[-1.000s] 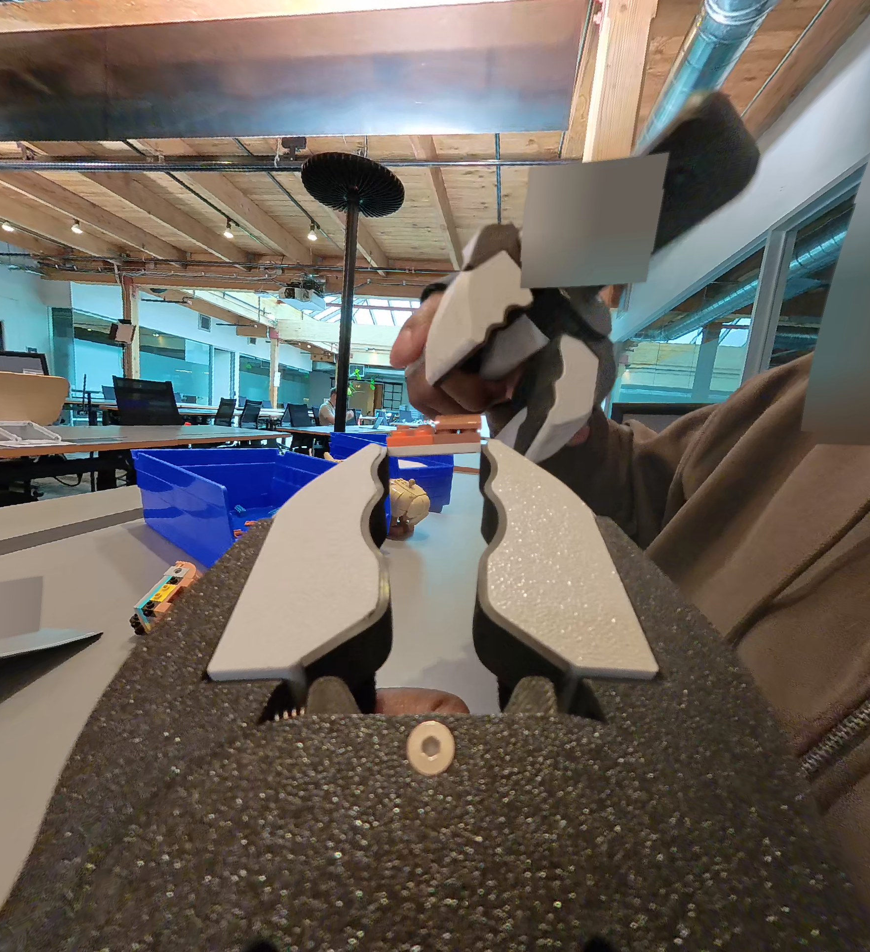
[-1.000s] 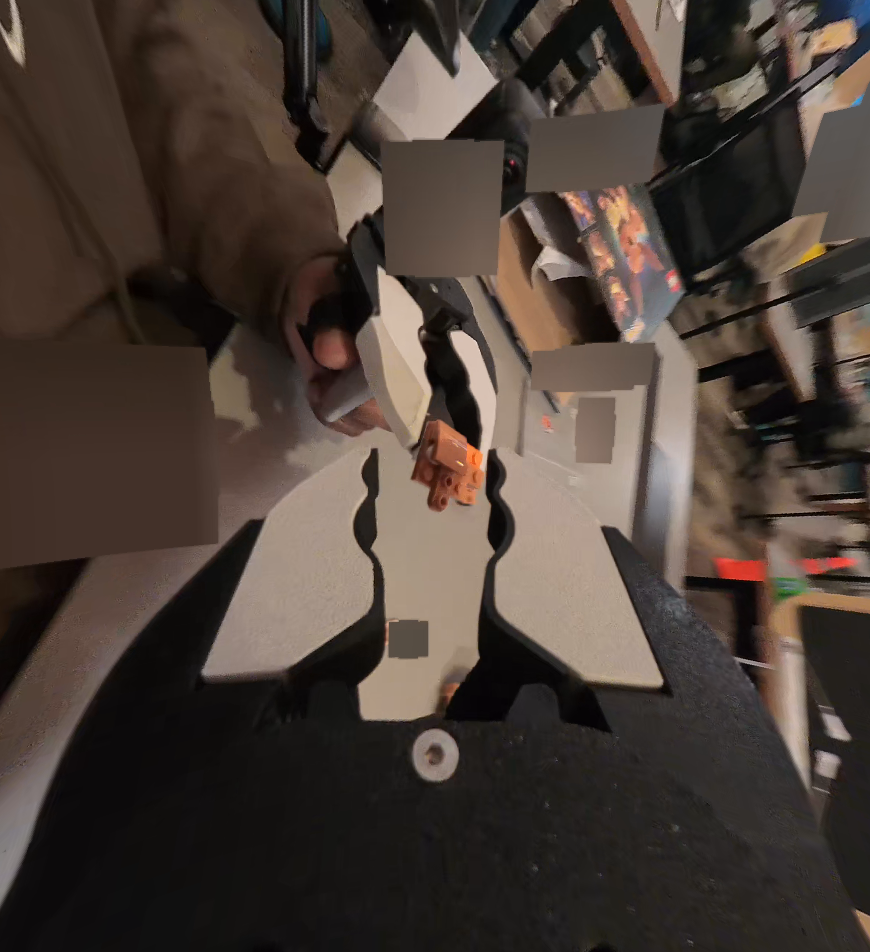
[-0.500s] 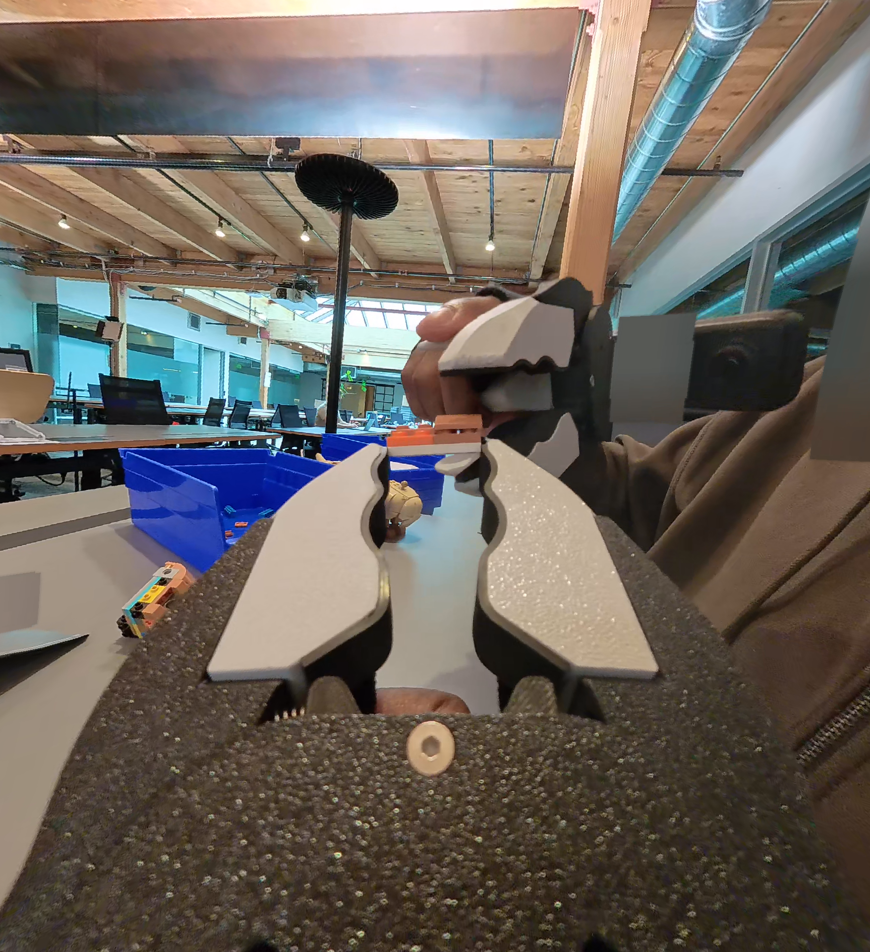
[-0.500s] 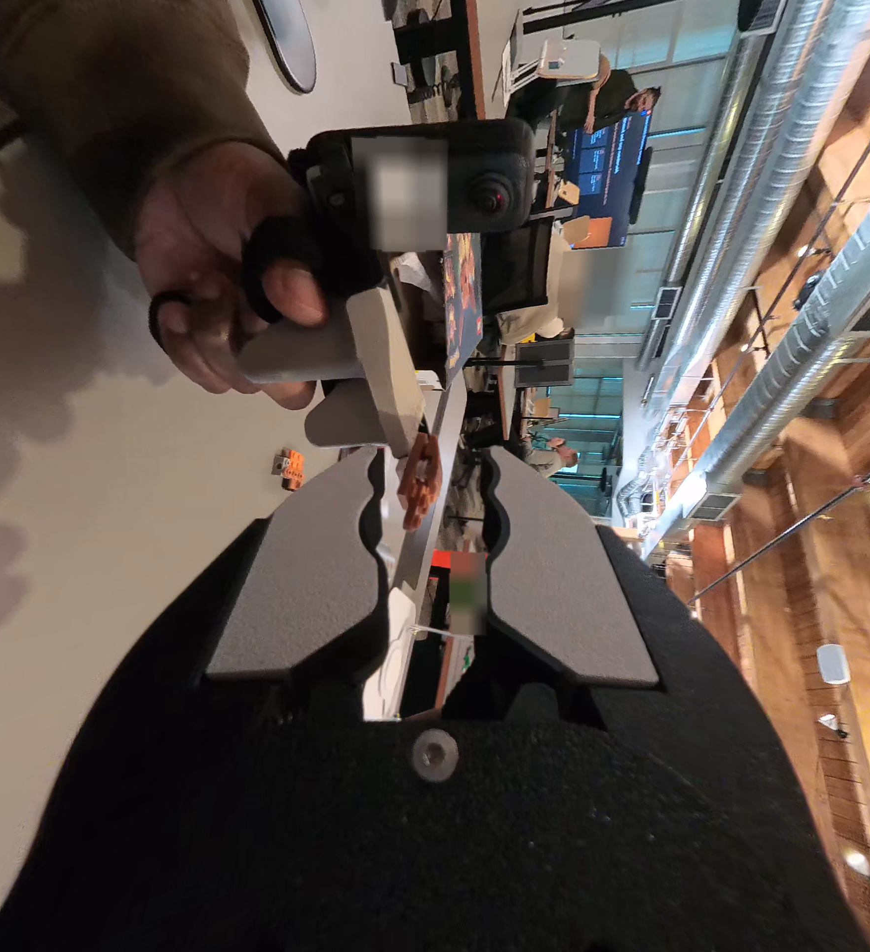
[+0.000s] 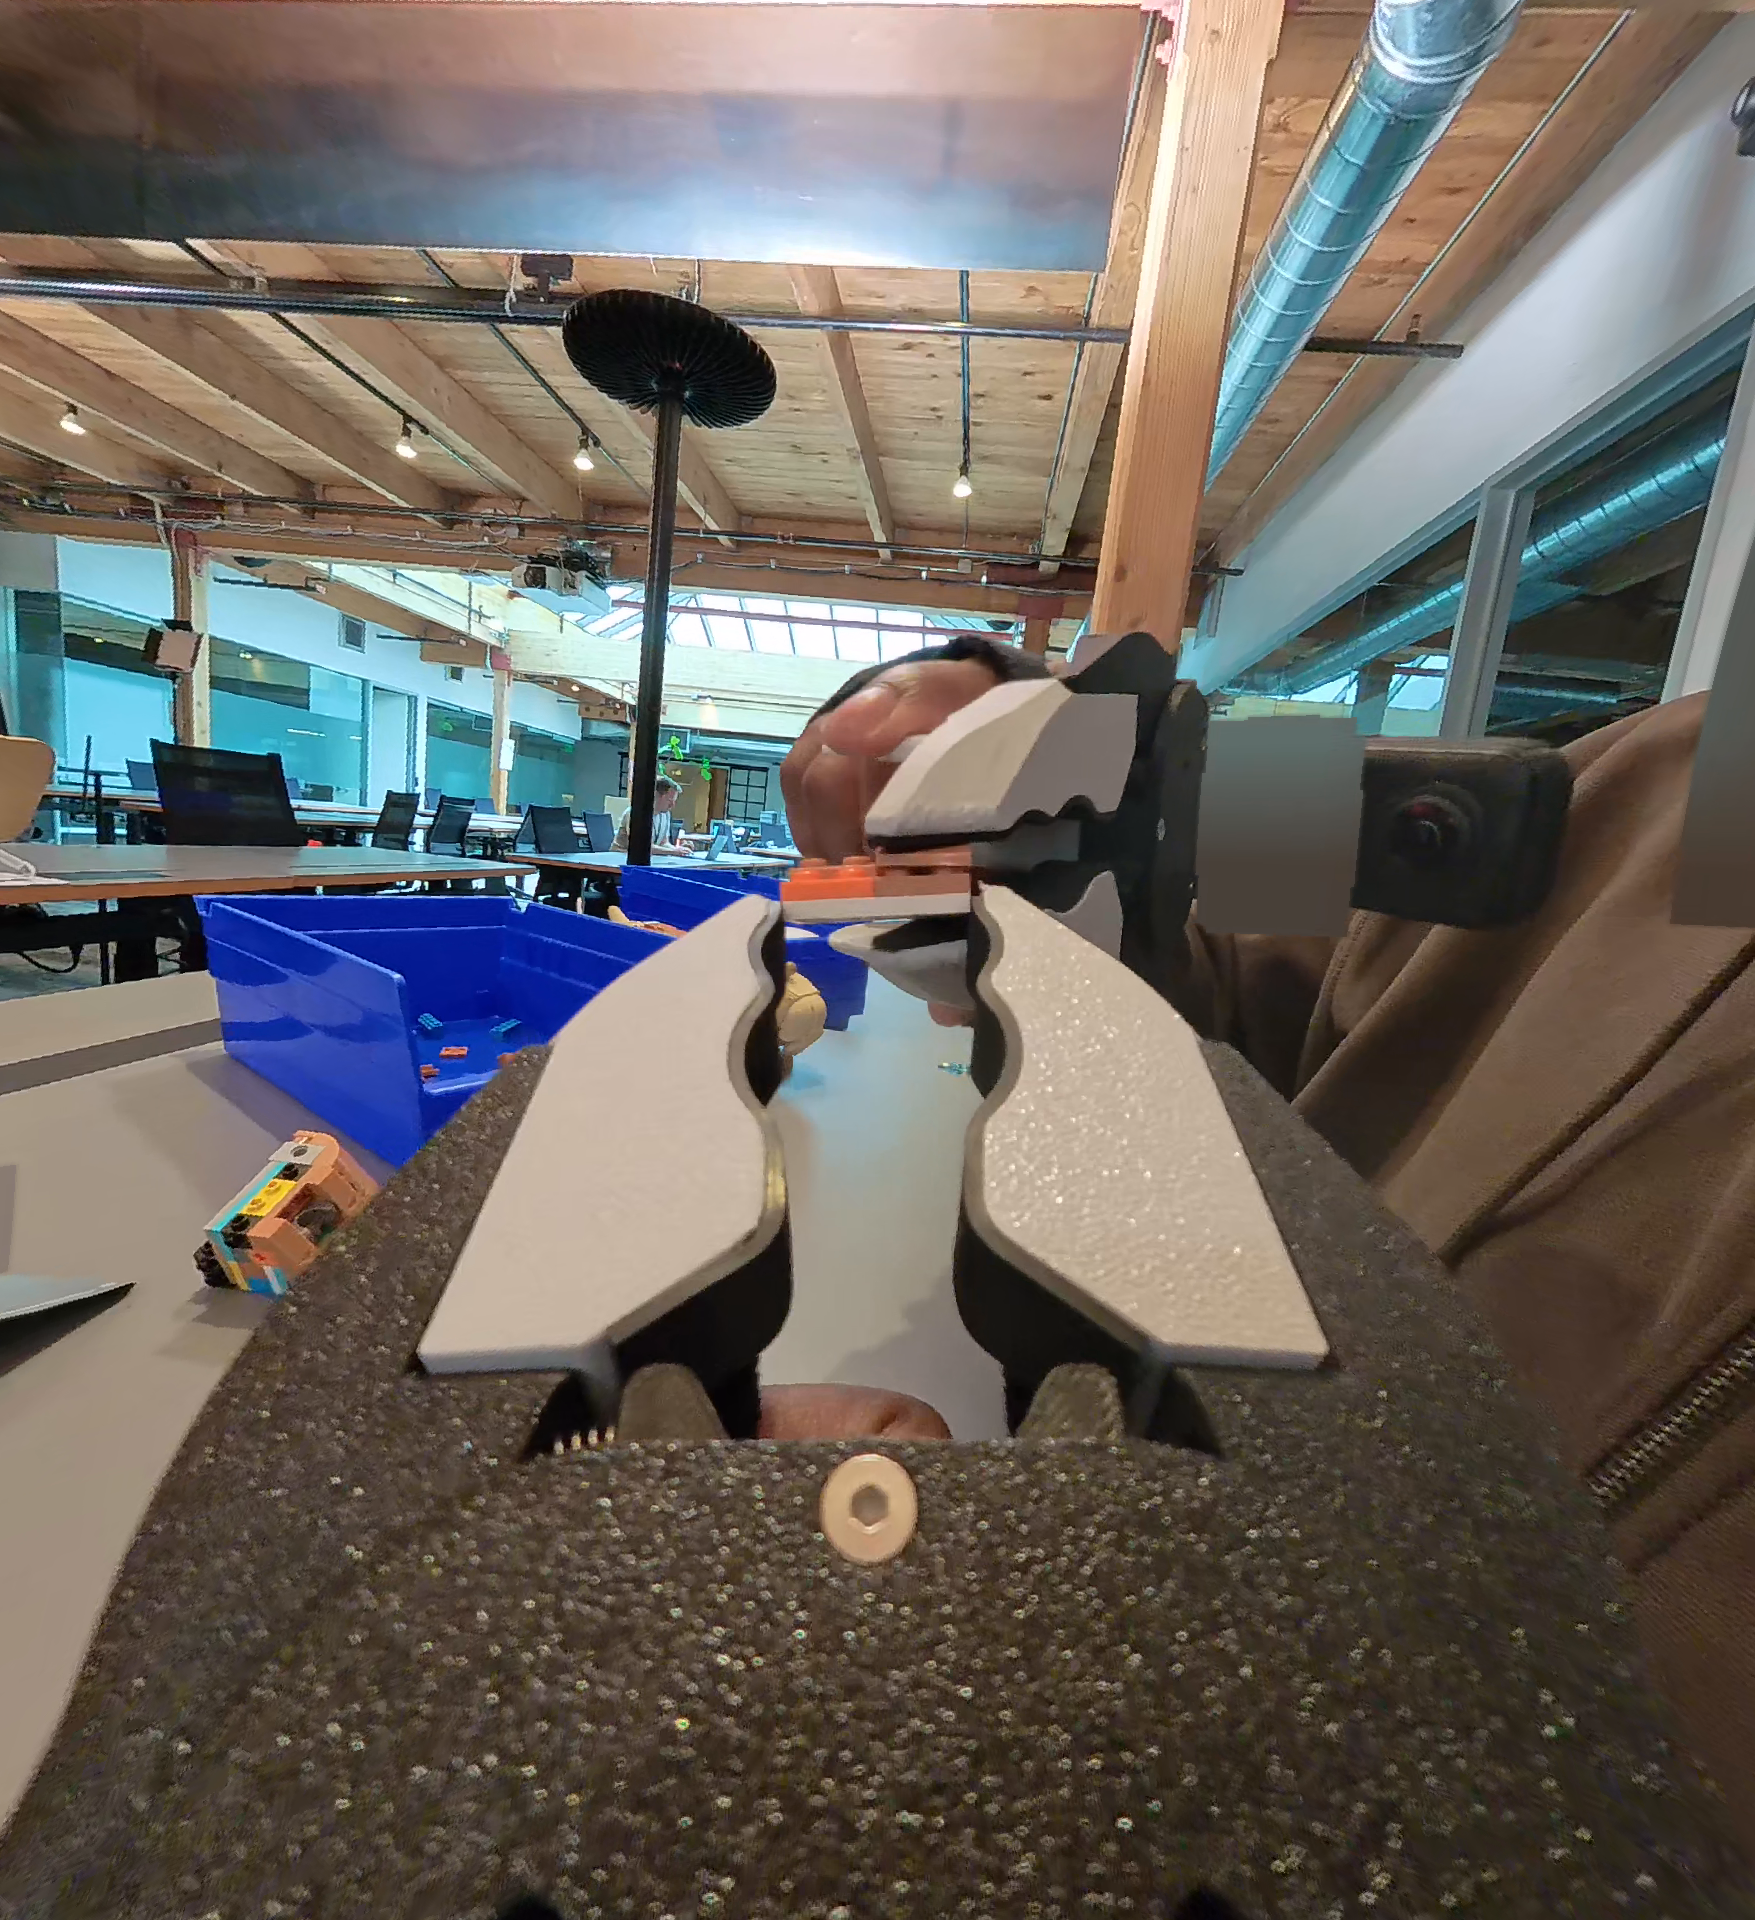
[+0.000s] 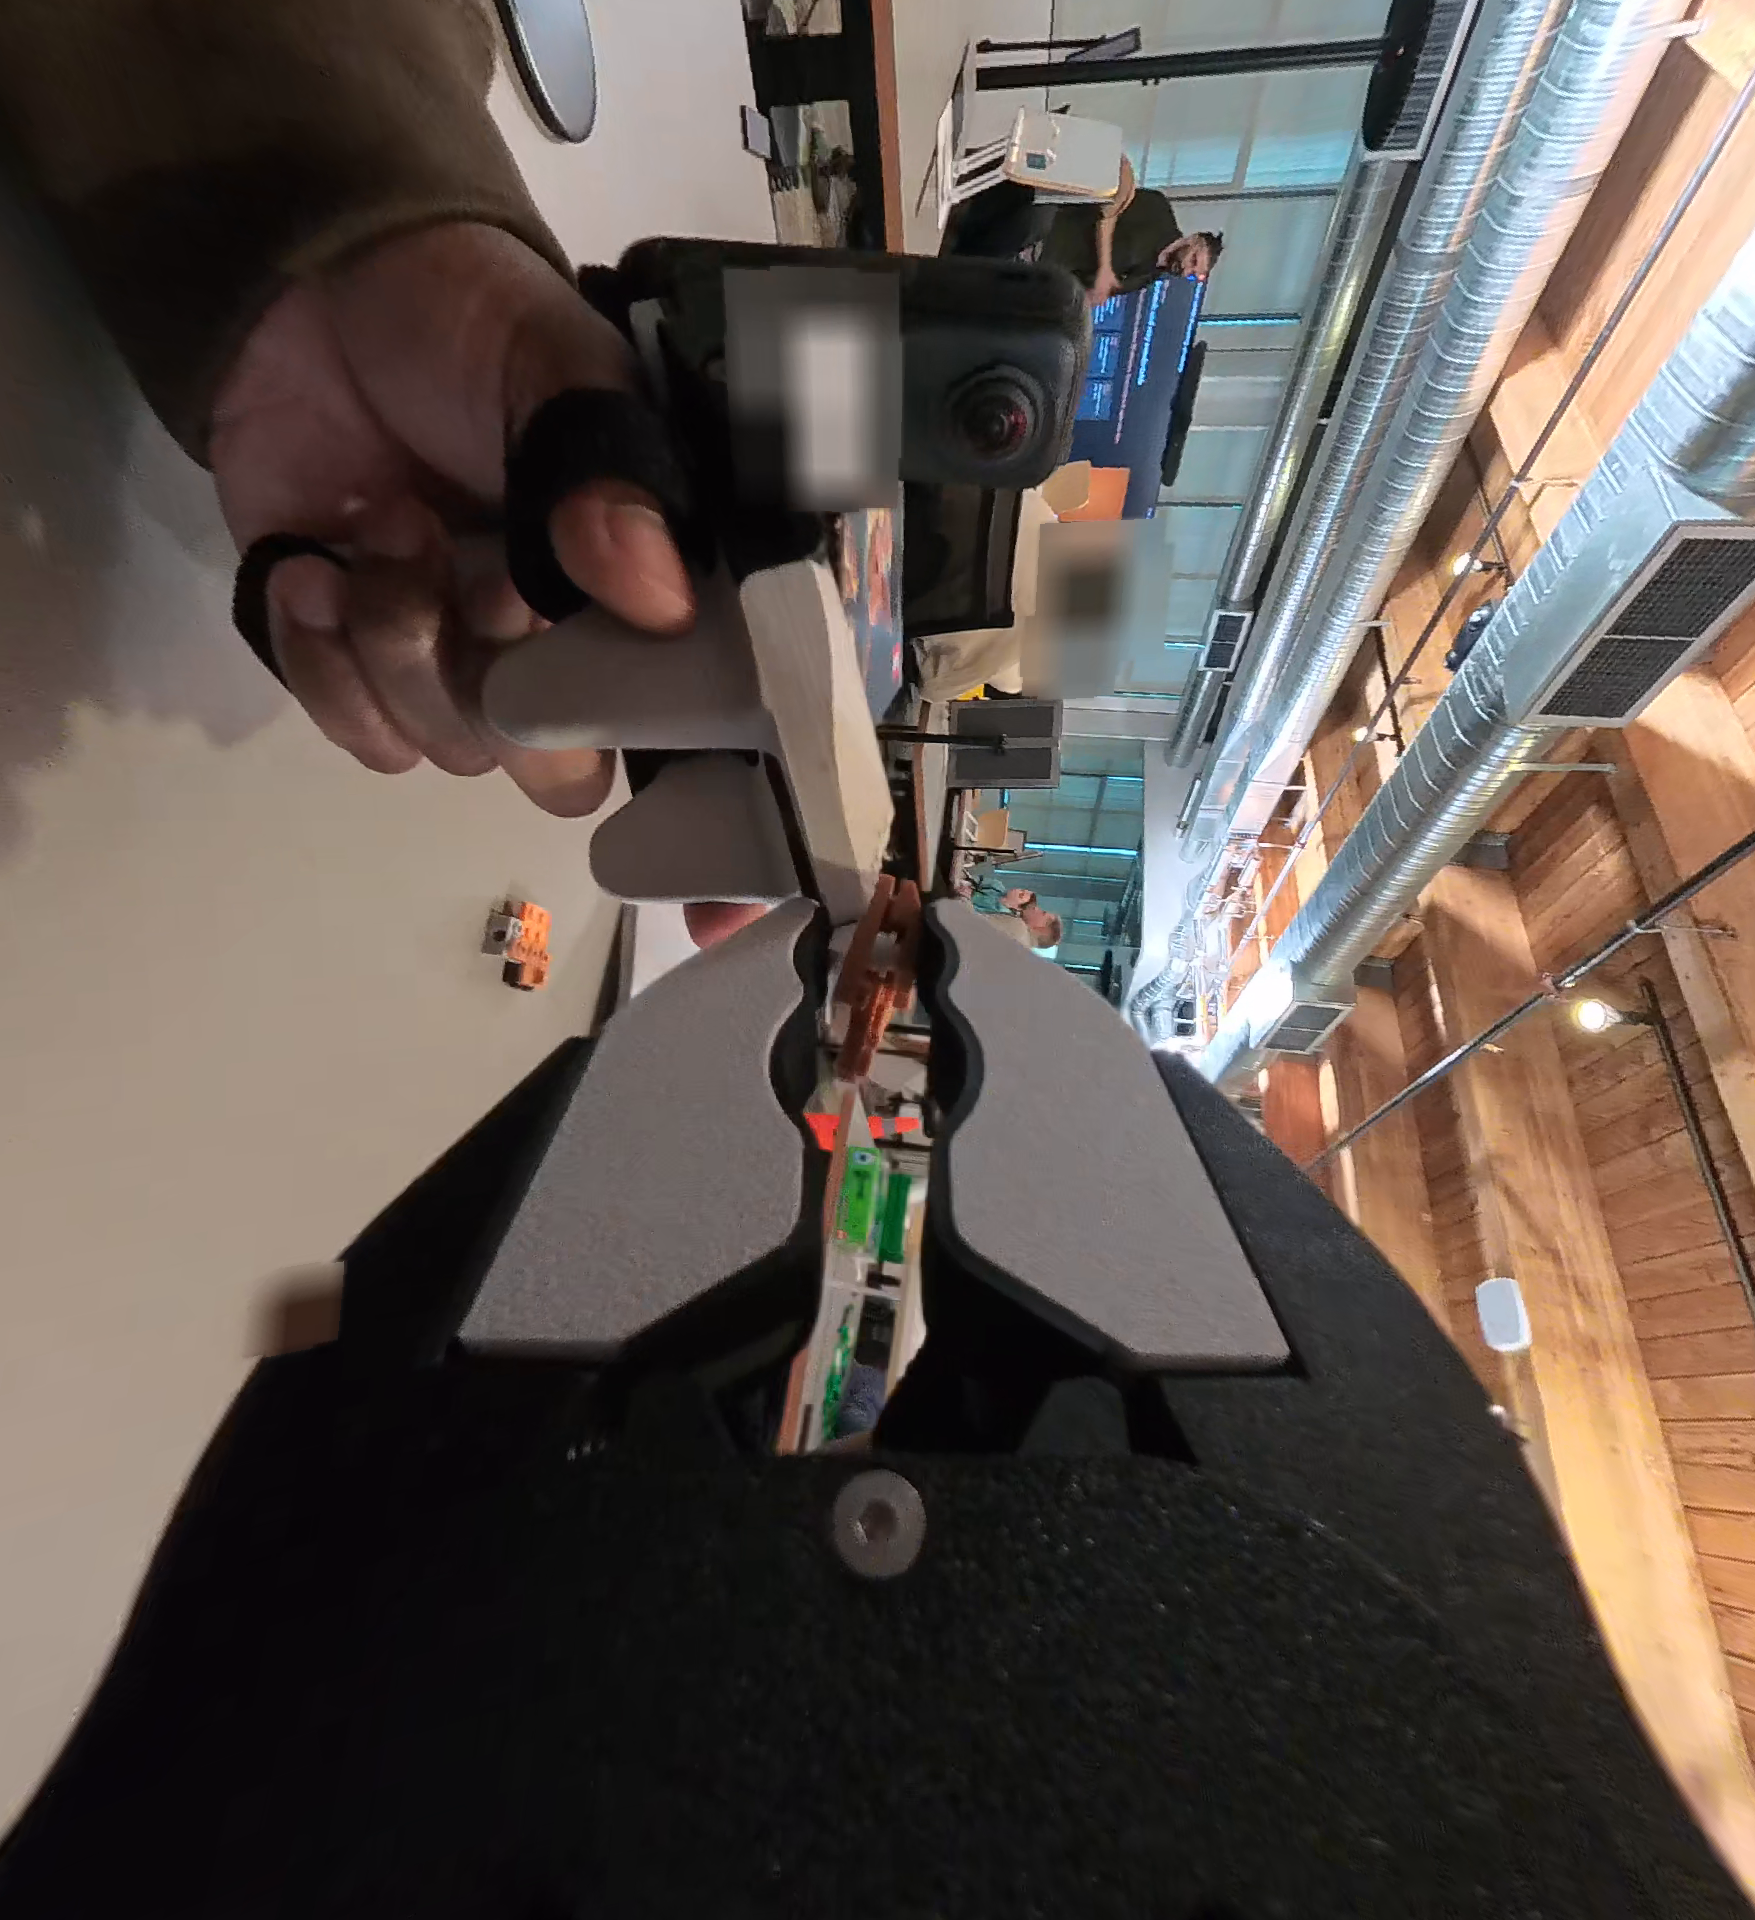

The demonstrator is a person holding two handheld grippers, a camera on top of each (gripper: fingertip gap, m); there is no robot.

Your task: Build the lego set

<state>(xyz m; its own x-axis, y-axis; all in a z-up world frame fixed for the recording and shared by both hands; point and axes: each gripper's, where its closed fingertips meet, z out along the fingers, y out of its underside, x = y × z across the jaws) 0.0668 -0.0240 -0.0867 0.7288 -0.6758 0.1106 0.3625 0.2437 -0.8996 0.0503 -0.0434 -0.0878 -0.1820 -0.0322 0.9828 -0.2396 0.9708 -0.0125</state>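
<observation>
Small lego piece (image 5: 873,891) held in mid-air above the surface (image 5: 52,1122), pinched crosswise between the tips of the left claw (image 5: 875,914). Orange brick on one end, brown plates beside it, pale grey plate beneath; studs up on top.

Right claw (image 5: 940,883) coming in sideways from the right, one finger above the piece and one below, closed down on its brown end. From the right wrist view, right claw (image 6: 871,940) narrowed onto the same piece (image 6: 878,977), seen edge-on as a brown-orange stack. Far end of the piece hidden behind the left claw's pale finger there.

Blue bin (image 5: 374,987) behind on the surface, a few loose bits inside, too small to sort. Tan figure (image 5: 800,1013) mostly hidden behind the left finger. Small multicolour build (image 5: 281,1216) lying near the bin. Another orange block (image 6: 520,940) alone on the surface, well apart.
</observation>
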